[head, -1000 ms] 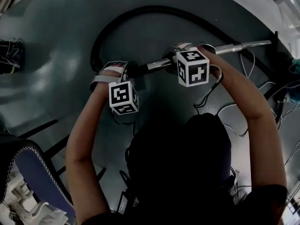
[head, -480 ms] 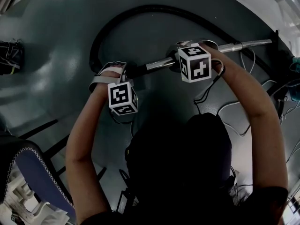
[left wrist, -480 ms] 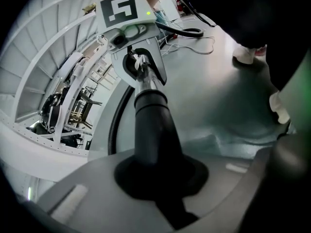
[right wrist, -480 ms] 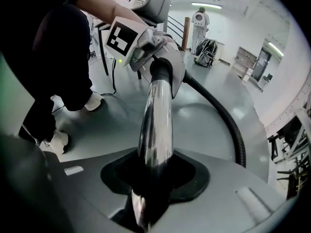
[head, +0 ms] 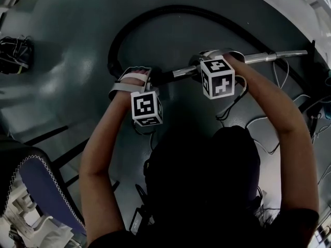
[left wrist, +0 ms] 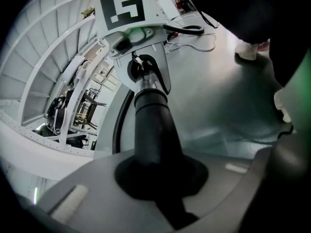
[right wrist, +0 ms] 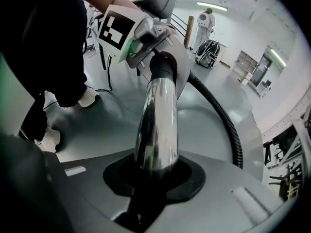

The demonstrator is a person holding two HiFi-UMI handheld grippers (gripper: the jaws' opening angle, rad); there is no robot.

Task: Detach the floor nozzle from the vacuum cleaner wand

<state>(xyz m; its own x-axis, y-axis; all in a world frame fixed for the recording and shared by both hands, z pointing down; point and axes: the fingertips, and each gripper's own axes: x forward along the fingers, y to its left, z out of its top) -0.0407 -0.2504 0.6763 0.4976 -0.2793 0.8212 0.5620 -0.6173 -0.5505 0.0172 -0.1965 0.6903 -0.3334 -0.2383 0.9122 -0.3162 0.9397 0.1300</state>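
Head view: finds slim chrome wand [head: 258, 57] lying across grey floor [head: 67, 61], centre to upper right of frame, left end plugged into black cuff [head: 161, 76] of ribbed hose [head: 176, 8] arching over upper middle. Left gripper view: has left gripper [left wrist: 163, 188] clamped tight on that cuff at bottom centre, matte and thick. Right gripper view: has right gripper [right wrist: 153, 183], jaws just been closing, gripping mirror-bright wand at bottom centre, hose trailing off to right.
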